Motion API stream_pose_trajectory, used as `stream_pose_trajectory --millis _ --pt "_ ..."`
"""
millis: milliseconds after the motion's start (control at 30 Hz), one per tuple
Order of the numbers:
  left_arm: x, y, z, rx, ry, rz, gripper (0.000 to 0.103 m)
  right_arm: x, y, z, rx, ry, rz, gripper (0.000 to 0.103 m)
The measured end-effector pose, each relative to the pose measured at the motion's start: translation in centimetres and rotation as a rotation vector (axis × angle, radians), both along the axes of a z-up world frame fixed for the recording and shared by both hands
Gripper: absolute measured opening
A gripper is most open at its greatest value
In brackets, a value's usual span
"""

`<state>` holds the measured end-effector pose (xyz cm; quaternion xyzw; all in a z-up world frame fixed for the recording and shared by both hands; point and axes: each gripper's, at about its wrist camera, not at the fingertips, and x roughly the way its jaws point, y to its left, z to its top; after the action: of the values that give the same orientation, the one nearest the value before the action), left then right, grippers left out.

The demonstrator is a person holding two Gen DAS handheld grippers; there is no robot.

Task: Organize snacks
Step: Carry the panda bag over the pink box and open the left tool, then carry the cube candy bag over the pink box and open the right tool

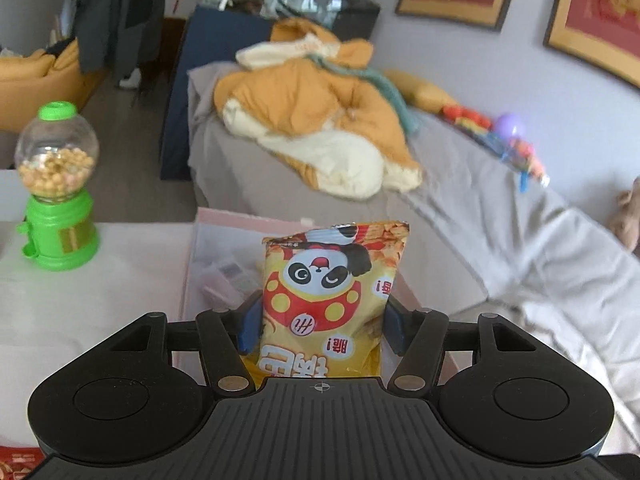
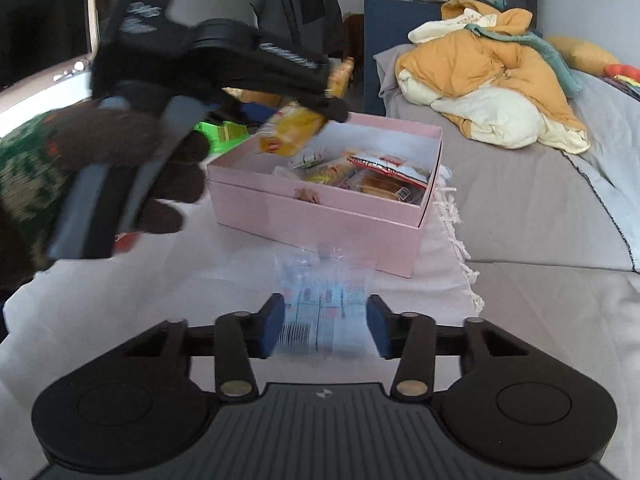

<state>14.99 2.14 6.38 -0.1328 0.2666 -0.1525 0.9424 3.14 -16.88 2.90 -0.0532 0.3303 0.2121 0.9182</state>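
My left gripper [image 1: 320, 320] is shut on a yellow panda snack bag [image 1: 336, 288] and holds it over the pink box [image 1: 224, 220]. In the right wrist view the left gripper [image 2: 320, 100] holds the yellow bag [image 2: 292, 128] above the near left corner of the pink box [image 2: 320, 216], which holds several snack packets [image 2: 380, 172]. My right gripper [image 2: 326, 326] has its blue pads on both sides of a clear packet of small blue-white sachets [image 2: 320, 292] on the white cloth; the view is blurred, so contact is unclear.
A green candy dispenser with a glass globe [image 1: 58, 188] stands on the table to the left of the box. Beyond the table is a grey bed [image 2: 540, 200] with an orange and cream quilt [image 2: 488, 80] and toys [image 1: 508, 140].
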Motion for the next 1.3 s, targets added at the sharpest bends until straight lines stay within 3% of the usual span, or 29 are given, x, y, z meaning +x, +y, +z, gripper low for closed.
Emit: stream_pose_trajectory --millis 67,133,167,233,267,300,367,400,467,567,633,867,967,1033,1100,1200,1267,1300 --pt "0.2 0.6 -0.1 -0.031 0.009 -0.023 0.065 0.5 0.2 0.2 0.013 0.014 0.003 0.034" --pt "1.1 0.3 0.0 -0.049 0.047 -0.057 0.065 0.9 0.4 0.6 0.015 0.019 0.006 0.033" --pt "1.3 0.1 0.1 -0.061 0.027 -0.054 0.065 1.1 0.5 0.8 0.007 0.015 0.006 0.033" --pt "1.5 -1.4 0.2 0.052 -0.018 -0.040 0.065 1.1 0.3 1.0 -0.022 0.001 0.005 0.034" --pt "2.1 -2.4 0.1 0.128 0.006 -0.056 0.065 1.0 0.0 1.0 -0.033 -0.002 0.004 0.037" --pt "2.8 -2.7 -0.3 0.150 0.031 -0.046 0.068 1.0 -0.3 0.9 -0.044 0.005 -0.001 0.047" --pt "3.7 -2.2 -1.0 0.112 0.075 -0.005 0.065 1.0 -1.2 0.5 -0.054 0.021 -0.012 0.063" --pt "4.3 -1.6 -1.4 0.062 0.113 -0.033 0.067 0.9 -1.5 0.3 -0.054 0.024 -0.015 0.070" --pt "4.2 -0.3 -1.9 -0.002 0.122 -0.025 0.065 0.8 -1.9 -0.1 -0.048 0.045 -0.010 0.074" --pt "2.2 1.6 -1.5 -0.089 0.049 -0.004 0.064 0.8 -1.7 -0.9 -0.046 0.082 0.030 0.078" --pt "0.7 2.7 -1.1 -0.069 0.016 0.057 0.063 0.8 -1.3 -1.4 -0.057 0.087 0.046 0.081" --pt "-5.4 4.7 -0.8 -0.020 0.007 0.042 0.064 4.3 1.6 -2.7 0.011 0.154 -0.019 0.081" --pt "-9.0 7.7 -1.0 -0.031 -0.008 0.090 0.064 4.5 2.7 -2.3 -0.028 0.140 -0.018 0.070" --pt "-11.3 10.6 -1.4 -0.036 -0.024 0.172 0.064 3.8 2.8 -1.1 -0.050 0.104 0.004 0.029" --pt "-13.1 13.6 -2.1 -0.033 -0.025 0.289 0.063 3.4 2.7 0.8 -0.048 0.082 0.022 0.018" --pt "-14.8 17.5 -3.4 -0.090 0.018 0.438 0.063 3.4 2.6 3.6 -0.014 0.061 0.061 0.019" --pt "-16.1 18.8 -4.1 -0.114 0.033 0.496 0.063 4.0 3.1 4.2 -0.014 0.066 0.071 0.034" --pt "-16.7 19.0 -4.4 -0.109 0.035 0.503 0.063 4.5 3.4 4.1 -0.024 0.072 0.056 0.062"
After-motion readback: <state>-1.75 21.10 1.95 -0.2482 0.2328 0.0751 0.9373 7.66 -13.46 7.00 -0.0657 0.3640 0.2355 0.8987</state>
